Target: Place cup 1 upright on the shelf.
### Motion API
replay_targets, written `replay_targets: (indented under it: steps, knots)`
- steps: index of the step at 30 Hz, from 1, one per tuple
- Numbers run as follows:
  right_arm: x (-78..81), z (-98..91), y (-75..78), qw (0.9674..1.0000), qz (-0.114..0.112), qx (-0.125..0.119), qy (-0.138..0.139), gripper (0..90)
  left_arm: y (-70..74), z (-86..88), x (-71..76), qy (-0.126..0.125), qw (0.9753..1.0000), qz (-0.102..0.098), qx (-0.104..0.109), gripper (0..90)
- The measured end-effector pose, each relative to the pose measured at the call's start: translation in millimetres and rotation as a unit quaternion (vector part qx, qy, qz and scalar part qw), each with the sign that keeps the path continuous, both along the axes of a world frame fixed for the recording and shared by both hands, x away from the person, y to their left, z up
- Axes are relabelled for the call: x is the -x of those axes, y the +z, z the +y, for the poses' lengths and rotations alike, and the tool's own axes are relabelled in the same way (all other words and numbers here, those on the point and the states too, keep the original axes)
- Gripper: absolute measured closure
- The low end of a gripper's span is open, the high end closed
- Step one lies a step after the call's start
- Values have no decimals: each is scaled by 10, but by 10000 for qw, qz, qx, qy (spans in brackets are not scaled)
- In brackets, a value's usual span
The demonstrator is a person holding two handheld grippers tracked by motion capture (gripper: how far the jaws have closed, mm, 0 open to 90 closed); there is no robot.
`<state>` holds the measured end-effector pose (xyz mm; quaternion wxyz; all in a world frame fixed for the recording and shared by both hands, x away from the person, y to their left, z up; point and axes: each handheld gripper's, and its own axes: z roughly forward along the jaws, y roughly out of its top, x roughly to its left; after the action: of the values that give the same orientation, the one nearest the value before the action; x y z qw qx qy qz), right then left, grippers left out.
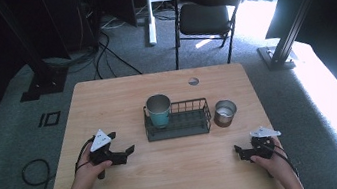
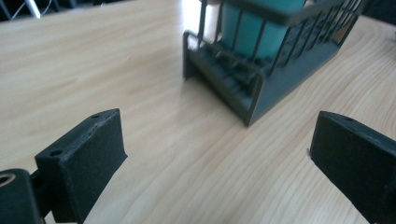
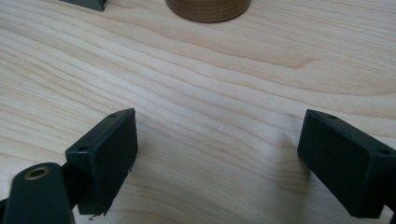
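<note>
Nearest the person, the left gripper (image 1: 125, 153) and the right gripper (image 1: 240, 151) are resting low over a pale wooden table (image 1: 121, 96), each with its jaws standing wide apart and holding nothing. Past them, mid-table, a dark wire rack (image 1: 188, 122) is holding a teal cup (image 1: 159, 111) upright at its left end, while a brown cup (image 1: 224, 113) is standing just beside the rack's right end. Beyond the table, grey carpet (image 1: 7, 144) is stretching to a black folding chair (image 1: 205, 15), with sunlight falling at the right.
</note>
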<state>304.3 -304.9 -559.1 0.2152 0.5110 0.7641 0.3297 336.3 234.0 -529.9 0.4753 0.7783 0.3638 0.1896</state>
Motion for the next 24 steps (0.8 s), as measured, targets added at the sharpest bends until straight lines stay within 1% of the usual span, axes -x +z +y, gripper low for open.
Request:
replay_targets:
  steps: [2,3,4,7,8,9,10,14,17,18,19,20,21,22,23,24]
  knots:
    - [0,0,0,10000,-3,3,2,116,-37,70,39,82,10000,38,-37,39]
    - [0,0,0,10000,-3,3,2,116,-37,70,39,82,10000,38,-37,40]
    - [0,-1,0,10000,-4,7,5,117,-55,108,68,150,9999,49,-68,40]
    - [0,-1,-1,10000,-6,9,7,116,-69,140,101,224,9997,49,-44,39]
    - [0,-1,-1,10000,-7,9,8,117,-81,156,121,245,9997,80,-40,40]
    - [0,-2,-1,10000,-6,10,8,116,-104,176,145,295,9994,113,-126,39]
    - [0,-2,-1,10000,-7,9,9,116,-119,190,155,329,9992,150,-163,39]
    - [-1,-1,-1,10000,-11,7,8,117,-161,251,182,493,9981,270,-249,40]
    - [-1,-1,-1,10000,-10,8,9,117,-165,312,186,652,9970,356,-231,40]
    - [-1,-1,-1,10000,-10,7,9,117,-165,312,186,652,9970,356,-231,40]
    - [-1,-1,-1,10000,-10,7,9,117,-178,359,182,797,9953,455,-305,40]
    - [-1,-2,-1,10000,-11,9,11,117,-184,382,183,854,9945,476,-373,40]
    - [-1,-2,-1,10000,-12,9,11,117,-191,401,189,879,9940,507,-398,40]
    - [0,-2,-2,10000,-12,8,11,116,-198,423,194,939,9930,570,-428,39]
    - [-1,-1,-1,10000,-11,6,8,116,-207,445,196,1009,9917,636,-471,40]
    - [-1,-1,-1,10000,-11,7,8,117,-219,470,196,1123,9899,691,-518,40]
